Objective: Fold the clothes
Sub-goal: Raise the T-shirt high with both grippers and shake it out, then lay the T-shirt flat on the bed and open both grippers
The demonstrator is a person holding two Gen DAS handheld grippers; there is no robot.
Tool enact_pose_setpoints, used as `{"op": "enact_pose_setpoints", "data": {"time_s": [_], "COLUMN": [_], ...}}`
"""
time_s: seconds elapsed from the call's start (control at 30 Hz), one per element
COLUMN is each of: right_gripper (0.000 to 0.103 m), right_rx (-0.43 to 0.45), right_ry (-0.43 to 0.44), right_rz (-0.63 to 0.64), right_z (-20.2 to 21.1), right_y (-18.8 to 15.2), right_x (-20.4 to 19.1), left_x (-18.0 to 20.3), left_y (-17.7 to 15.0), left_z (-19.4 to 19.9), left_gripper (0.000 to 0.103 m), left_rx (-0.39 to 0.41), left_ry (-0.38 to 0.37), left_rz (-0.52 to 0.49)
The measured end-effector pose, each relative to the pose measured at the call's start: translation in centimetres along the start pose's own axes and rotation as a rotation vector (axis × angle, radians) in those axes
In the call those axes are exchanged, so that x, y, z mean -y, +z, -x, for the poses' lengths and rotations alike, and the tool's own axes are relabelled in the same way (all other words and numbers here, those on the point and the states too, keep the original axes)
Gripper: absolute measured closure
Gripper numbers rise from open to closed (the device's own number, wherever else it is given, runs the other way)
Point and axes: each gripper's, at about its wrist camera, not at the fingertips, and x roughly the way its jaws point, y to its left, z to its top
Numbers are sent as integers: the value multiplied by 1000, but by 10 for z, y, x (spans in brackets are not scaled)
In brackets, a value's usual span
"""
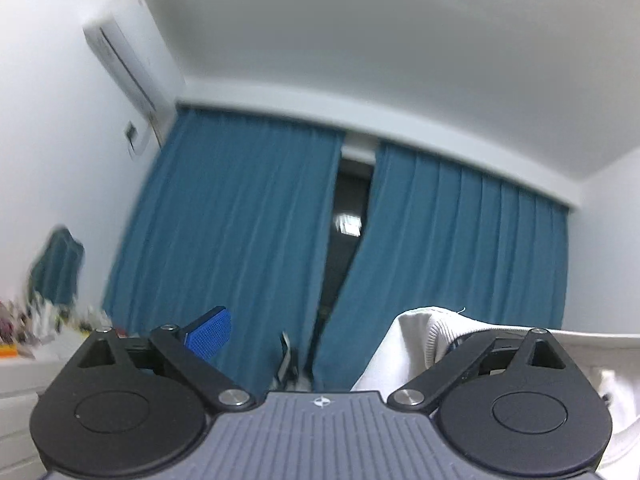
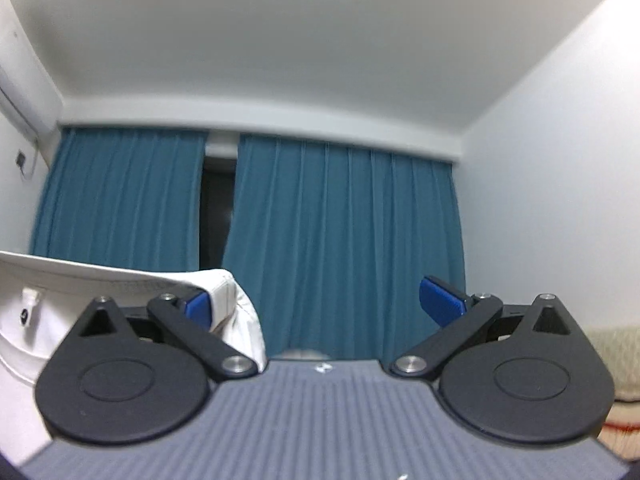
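While tilting up toward the ceiling (image 1: 360, 40), spreading wide on the left gripper (image 1: 332, 336), with nothing pinched between. Showing one blue pad (image 1: 208, 332) bare on the left side; hiding the second finger under one white garment (image 1: 416, 352), draping over that finger rather than being clamped. Showing a ribbed edge (image 1: 436, 344) on the cloth just above the finger's black link, and trailing off to the right edge of the left wrist view.

Spreading equally wide on the right gripper (image 2: 320, 304), with both blue pads showing: one (image 2: 198, 304) touching the white garment (image 2: 60, 320) bunching over and beside it, the other (image 2: 442, 304) standing bare, well apart from the cloth. Stretching away to the left of the right wrist view as a taut upper edge, with one small white tag (image 2: 30, 304) hanging on the fabric below. Looking like the same single garment in both views, hanging on the inner finger of each tool.

Hanging behind: two teal curtain panels (image 1: 224, 240), parting on one dark gap (image 1: 348, 220). Sitting high on the left wall: one white air conditioner (image 1: 120, 64). Blurring at the far left: a cluttered shelf (image 1: 24, 344), too smeared for counting. Lying at the lower right of the right wrist view: one cream textile (image 2: 616, 360).
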Motion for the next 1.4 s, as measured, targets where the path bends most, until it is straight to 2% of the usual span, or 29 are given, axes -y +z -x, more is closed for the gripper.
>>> {"op": "enact_pose_setpoints", "data": {"time_s": [0.13,0.27,0.47,0.57,0.67,0.73,0.9,1.0,1.03,1.1,1.17,1.23,1.4], "right_gripper": [0,0,0,0,0,0,0,0,0,0,0,0,0], "right_rx": [-134,-217,-331,-398,-494,-578,-818,-961,-993,-1030,-1020,-997,-896], "right_ry": [-11,-22,-46,-45,-42,-29,52,145,185,259,278,297,301], "right_rz": [31,65,98,112,125,123,140,209,216,215,209,178,81], "right_z": [-65,-144,-270,-322,-367,-391,-428,-431,-430,-426,-417,-402,-359], "right_y": [-67,-149,-295,-371,-447,-493,-598,-633,-637,-637,-626,-607,-550], "right_x": [-13,-32,-65,-76,-86,-90,-102,-119,-125,-135,-144,-149,-149], "left_x": [6,2,7,-1,-14,-21,-44,-46,-43,-38,-31,-29,-14], "left_y": [-67,-154,-310,-400,-483,-541,-649,-679,-679,-671,-650,-630,-579], "left_z": [-82,-184,-341,-415,-475,-512,-563,-584,-584,-582,-568,-555,-502], "left_gripper": [3,3,3,3,3,3,5,7,6,6,1,0,0], "left_rx": [-83,-212,-379,-485,-544,-618,-862,-996,-1006,-1006,-972,-937,-884], "left_ry": [6,31,80,74,87,95,96,35,17,-76,-152,-214,-209], "left_rz": [-38,-24,-10,1,-57,-74,-133,-221,-249,-300,-333,-318,-309]}}
